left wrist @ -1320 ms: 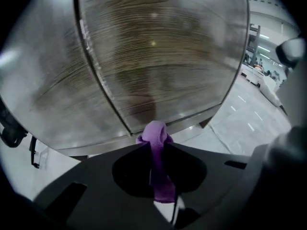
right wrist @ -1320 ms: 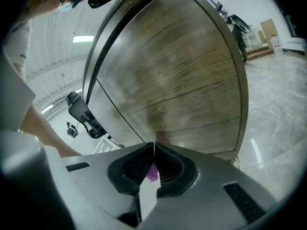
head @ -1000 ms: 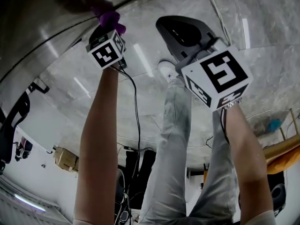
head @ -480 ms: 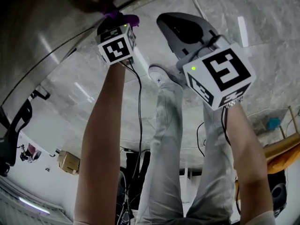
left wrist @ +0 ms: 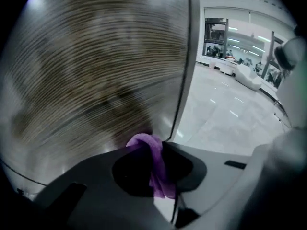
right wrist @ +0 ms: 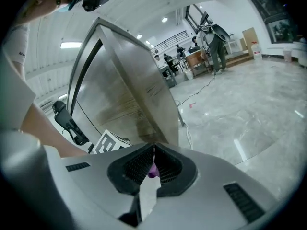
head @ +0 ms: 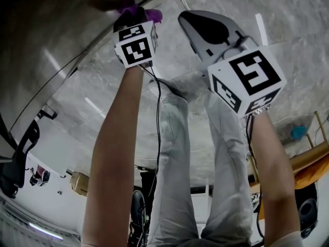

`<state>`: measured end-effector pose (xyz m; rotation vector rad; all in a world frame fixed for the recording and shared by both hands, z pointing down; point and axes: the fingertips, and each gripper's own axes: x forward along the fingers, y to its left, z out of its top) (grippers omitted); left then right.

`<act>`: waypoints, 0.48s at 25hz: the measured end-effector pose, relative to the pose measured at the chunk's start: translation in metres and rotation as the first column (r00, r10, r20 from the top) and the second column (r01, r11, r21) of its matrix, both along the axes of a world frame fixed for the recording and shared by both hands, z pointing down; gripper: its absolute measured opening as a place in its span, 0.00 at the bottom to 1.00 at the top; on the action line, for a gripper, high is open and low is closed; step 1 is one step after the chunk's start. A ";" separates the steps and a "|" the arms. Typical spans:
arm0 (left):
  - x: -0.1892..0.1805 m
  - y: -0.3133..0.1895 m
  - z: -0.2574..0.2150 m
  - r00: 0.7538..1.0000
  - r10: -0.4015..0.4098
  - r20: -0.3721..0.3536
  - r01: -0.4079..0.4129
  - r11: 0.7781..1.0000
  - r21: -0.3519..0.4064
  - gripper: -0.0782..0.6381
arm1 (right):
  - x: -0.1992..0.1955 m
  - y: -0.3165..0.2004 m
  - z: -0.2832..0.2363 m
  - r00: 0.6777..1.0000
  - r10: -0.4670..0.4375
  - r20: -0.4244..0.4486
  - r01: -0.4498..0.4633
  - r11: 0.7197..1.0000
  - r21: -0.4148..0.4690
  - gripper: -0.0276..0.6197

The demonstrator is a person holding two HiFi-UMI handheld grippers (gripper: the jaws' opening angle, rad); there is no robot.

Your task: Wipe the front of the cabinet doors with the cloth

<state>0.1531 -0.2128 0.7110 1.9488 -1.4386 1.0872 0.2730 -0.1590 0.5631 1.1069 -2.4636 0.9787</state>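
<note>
A brushed-metal cabinet door point(head: 56, 24) fills the upper left of the head view. My left gripper point(head: 138, 13) is shut on a purple cloth point(head: 152, 15) and holds it against the door near its edge. In the left gripper view the cloth point(left wrist: 154, 163) hangs pinched between the dark jaws of the left gripper point(left wrist: 160, 150), with the streaked door point(left wrist: 96, 71) close in front. My right gripper point(head: 198, 24) hovers to the right, away from the door, shut with nothing held. The right gripper point(right wrist: 153, 150) faces the door point(right wrist: 129, 90) from the side.
Below the grippers are the person's legs in grey trousers and a white shoe point(head: 154, 89) on a marble floor point(head: 288, 50). A black cable point(head: 157, 138) trails from the left gripper. A cardboard box point(head: 81, 182) and an orange item point(head: 308, 163) lie further off. People point(right wrist: 213, 37) stand far away.
My left gripper has slid the cloth to the right and upward in the view along the door. The right gripper drifted slightly up, still shut.
</note>
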 end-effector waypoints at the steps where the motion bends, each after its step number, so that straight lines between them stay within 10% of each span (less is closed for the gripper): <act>1: 0.010 -0.003 -0.002 1.000 0.016 -0.002 -0.016 1.000 0.002 0.18 | 0.009 -0.003 -0.001 1.000 0.013 -0.002 -0.013 1.000 0.001 0.09; 12: 0.089 -0.010 -0.026 0.983 0.169 -0.070 -0.164 0.984 0.065 0.18 | 0.030 -0.002 -0.013 0.999 0.040 -0.016 -0.039 0.999 0.017 0.09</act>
